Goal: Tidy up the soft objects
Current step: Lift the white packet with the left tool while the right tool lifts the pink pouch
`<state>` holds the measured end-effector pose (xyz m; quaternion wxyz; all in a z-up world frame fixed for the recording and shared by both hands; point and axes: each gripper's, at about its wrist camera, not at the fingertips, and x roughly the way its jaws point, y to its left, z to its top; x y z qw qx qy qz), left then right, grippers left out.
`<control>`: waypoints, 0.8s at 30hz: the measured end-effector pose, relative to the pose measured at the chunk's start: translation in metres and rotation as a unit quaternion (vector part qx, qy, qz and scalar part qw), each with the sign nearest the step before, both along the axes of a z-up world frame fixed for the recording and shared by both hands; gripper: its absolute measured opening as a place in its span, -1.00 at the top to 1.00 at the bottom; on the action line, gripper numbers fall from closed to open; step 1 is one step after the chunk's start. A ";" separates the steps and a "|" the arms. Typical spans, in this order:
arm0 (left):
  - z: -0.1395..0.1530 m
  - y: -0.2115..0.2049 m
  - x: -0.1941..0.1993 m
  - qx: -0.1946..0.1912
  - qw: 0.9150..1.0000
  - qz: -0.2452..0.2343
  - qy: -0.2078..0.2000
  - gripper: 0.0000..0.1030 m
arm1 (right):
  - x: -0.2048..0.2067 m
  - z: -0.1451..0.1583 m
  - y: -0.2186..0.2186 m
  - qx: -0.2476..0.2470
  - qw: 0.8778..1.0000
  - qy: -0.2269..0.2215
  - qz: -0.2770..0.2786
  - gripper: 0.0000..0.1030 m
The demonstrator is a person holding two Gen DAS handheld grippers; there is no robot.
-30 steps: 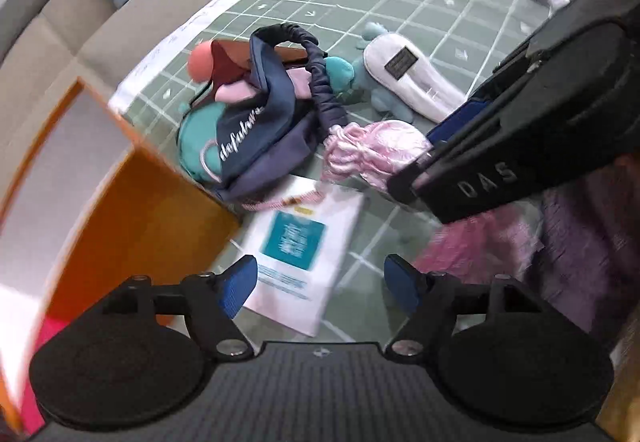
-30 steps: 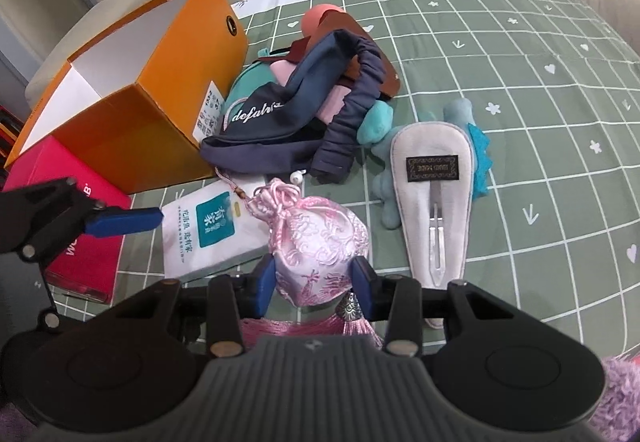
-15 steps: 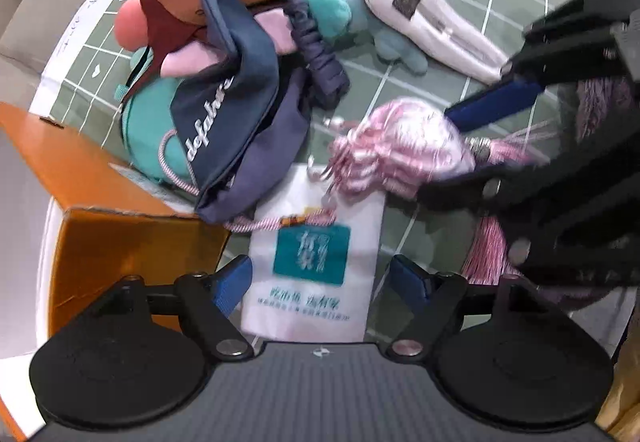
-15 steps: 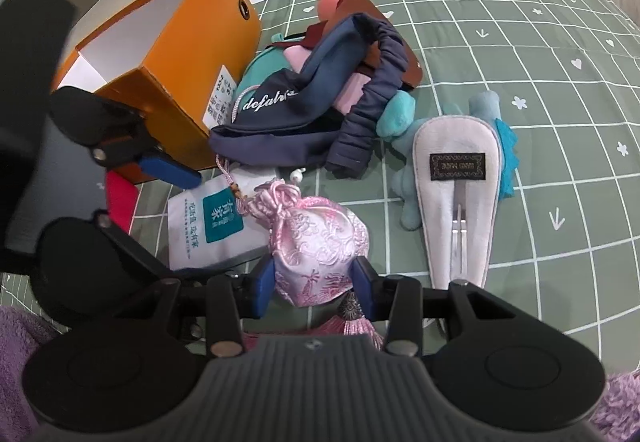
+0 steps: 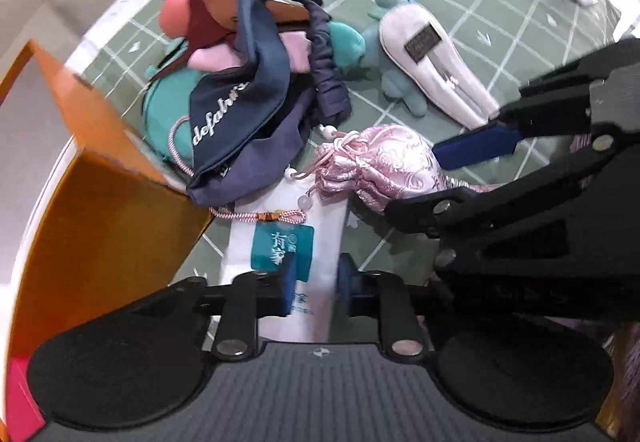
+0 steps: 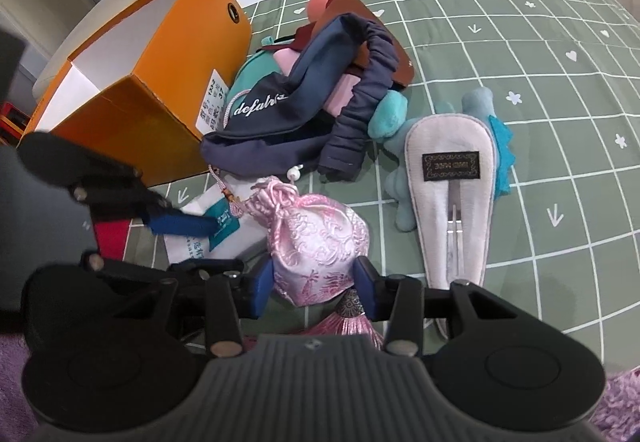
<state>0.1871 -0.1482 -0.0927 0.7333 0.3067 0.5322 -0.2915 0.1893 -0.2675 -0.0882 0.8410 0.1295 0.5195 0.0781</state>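
Observation:
A white pouch with a teal label [image 5: 248,242] lies flat on the green checked cloth [image 6: 520,42]. My left gripper [image 5: 316,284] points down at it. Its jaws are closing, and both blue pads press the pouch's near end. My right gripper [image 6: 314,288] is shut on a pink brocade drawstring pouch [image 6: 316,238], which rests beside the white pouch. A heap with a navy cap [image 6: 288,98], a teal pouch and pink and brown pieces lies beyond. A pale grey case [image 6: 452,186] covers a blue plush toy [image 6: 476,98].
An open orange box [image 6: 160,54] stands at the left against the heap, with a red box [image 6: 112,238] in front of it. A beige sofa runs behind the cloth. Purple fluffy fabric [image 6: 620,394] shows at the near right edge.
My left gripper came down over the white pouch and its wide jaws narrowed onto it. The right gripper kept still on the pink pouch.

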 end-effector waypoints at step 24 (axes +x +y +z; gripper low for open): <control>0.034 0.035 -0.031 -0.054 0.996 0.032 -0.069 -0.71 | -0.019 0.014 0.001 -0.009 1.000 -0.018 -0.007 0.17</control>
